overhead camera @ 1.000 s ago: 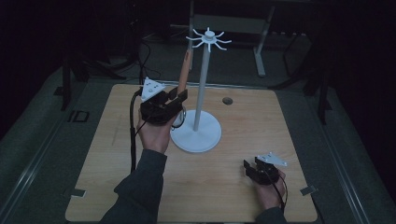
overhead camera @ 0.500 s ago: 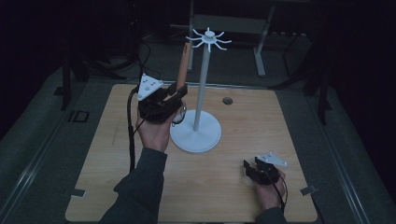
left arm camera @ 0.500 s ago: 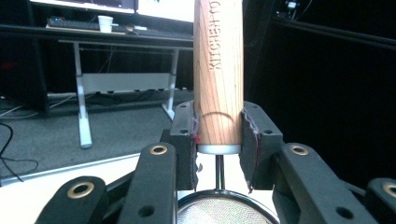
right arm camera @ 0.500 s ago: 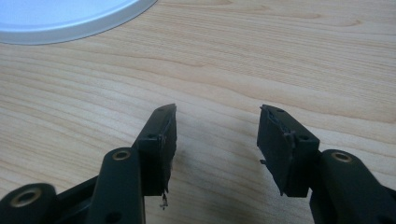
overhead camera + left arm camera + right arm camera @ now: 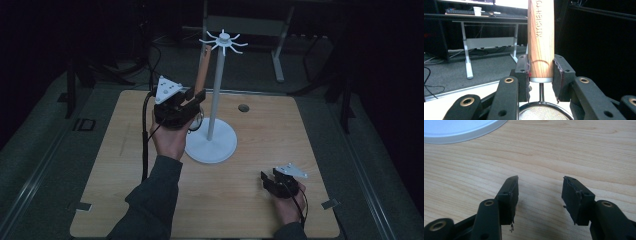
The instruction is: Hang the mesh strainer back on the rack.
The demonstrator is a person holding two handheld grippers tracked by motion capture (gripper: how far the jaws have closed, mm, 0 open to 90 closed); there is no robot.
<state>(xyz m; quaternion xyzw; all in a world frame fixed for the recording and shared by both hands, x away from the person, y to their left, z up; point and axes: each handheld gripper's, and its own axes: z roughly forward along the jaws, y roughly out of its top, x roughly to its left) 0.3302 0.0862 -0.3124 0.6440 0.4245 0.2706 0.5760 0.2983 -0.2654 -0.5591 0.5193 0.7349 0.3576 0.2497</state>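
One strainer, wooden handle point(image 5: 540, 42) upright, clamped in the left claw point(image 5: 197, 98) beside one white hook stand point(image 5: 214, 125). Right claw point(image 5: 540, 195) rests on the bench point(image 5: 125, 165), jaws apart, empty.

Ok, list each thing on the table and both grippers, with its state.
left gripper: shut on the strainer's wooden handle, raised beside the stand's pole.
strainer: held with the handle up and the mesh bowl toward the hand, off the table.
stand: upright on the table, no item on its hooks.
right gripper: open, nothing between its jaws, low over the table.
table: carries the stand.
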